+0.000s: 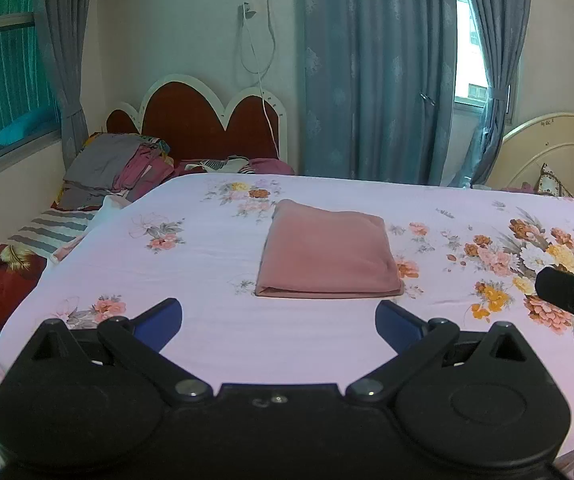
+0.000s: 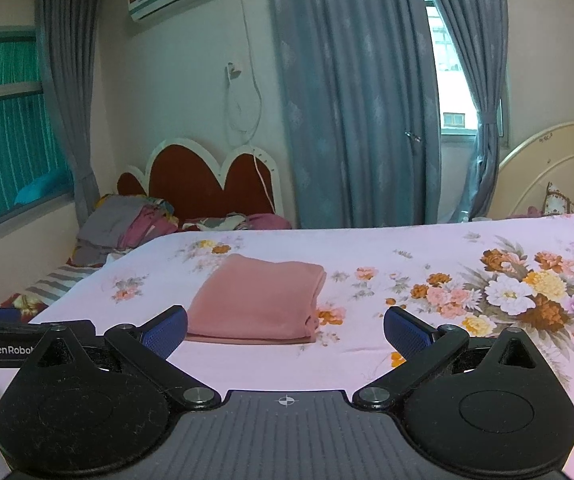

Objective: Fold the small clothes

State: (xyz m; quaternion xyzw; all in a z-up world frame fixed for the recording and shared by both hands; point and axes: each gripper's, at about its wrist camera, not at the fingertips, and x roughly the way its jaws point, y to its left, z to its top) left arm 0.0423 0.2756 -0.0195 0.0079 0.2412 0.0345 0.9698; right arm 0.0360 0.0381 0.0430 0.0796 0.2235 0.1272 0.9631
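A pink garment (image 1: 327,256) lies folded into a neat rectangle on the floral bedsheet (image 1: 207,264). My left gripper (image 1: 279,316) stands open just short of its near edge, nothing between the blue pads. In the right wrist view the same folded garment (image 2: 259,300) sits ahead and slightly left. My right gripper (image 2: 285,330) is open too, its left pad beside the garment's near left corner and not holding it. Each gripper's black body shows at the edge of the other's view.
A second bed on the left carries a pile of loose clothes (image 1: 119,164) under a red heart-shaped headboard (image 1: 207,120). Blue curtains (image 1: 367,80) hang behind. A cream headboard (image 1: 555,156) stands at the right. The flowered sheet spreads wide to the right of the garment.
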